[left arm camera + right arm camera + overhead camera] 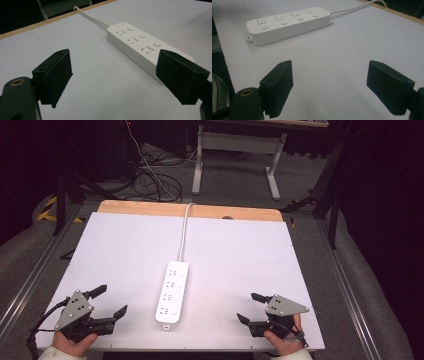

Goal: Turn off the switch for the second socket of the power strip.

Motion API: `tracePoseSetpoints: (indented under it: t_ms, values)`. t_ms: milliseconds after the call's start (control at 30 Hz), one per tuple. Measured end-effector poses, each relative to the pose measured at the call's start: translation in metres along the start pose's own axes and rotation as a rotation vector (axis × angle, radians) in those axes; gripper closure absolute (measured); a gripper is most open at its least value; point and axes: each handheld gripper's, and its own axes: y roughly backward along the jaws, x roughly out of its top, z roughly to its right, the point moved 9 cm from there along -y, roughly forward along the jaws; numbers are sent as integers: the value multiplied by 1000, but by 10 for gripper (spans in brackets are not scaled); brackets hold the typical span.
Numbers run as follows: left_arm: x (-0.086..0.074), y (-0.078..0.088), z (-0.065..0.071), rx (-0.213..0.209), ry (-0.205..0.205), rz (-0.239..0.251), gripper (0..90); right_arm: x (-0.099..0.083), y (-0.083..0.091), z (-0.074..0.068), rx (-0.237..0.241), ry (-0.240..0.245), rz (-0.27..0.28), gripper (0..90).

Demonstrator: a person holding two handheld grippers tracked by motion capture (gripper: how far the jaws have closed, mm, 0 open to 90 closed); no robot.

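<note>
Fingers [56, 75] spread wide and empty on left gripper [111, 301] and right gripper [251, 307], both low over table [125, 250], flanking white power strip [172, 291], apart from it.

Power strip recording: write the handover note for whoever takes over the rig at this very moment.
Left gripper: open, empty, at the near left edge of the white table.
Right gripper: open, empty, at the near right edge.
Power strip: lies flat mid-table between the two grippers, apart from both; its cord runs off over the far edge. Nothing plugged into its sockets.
Done: nothing visible.
Left: probably the whole job, starting with the approach to the strip.
</note>
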Motion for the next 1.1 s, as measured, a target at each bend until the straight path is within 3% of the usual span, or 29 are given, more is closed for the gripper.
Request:
tracePoseSetpoints:
  t_ms: [67,133,500,700,900,967,1100]
  values:
    - [0,0,1,-1,-8,-8,142,0,0,0,0,0,-1,217]
    - [1,0,0,24,-24,-10,135,0,0,0,2,-2,0,217]
    - [4,2,4,-20,-32,-18,189,-1,-2,-4,24,4,-8,224]
    - [5,3,4,-34,-9,-23,247,-1,-3,-5,36,7,-9,228]
    - [9,2,9,-82,-2,-41,355,-3,-5,-7,55,-2,-19,228]
    - [7,0,13,-163,12,-89,363,-3,-5,-7,56,-3,-19,228]
    - [9,-6,12,-126,-4,-109,295,-4,-6,-8,59,0,-24,227]
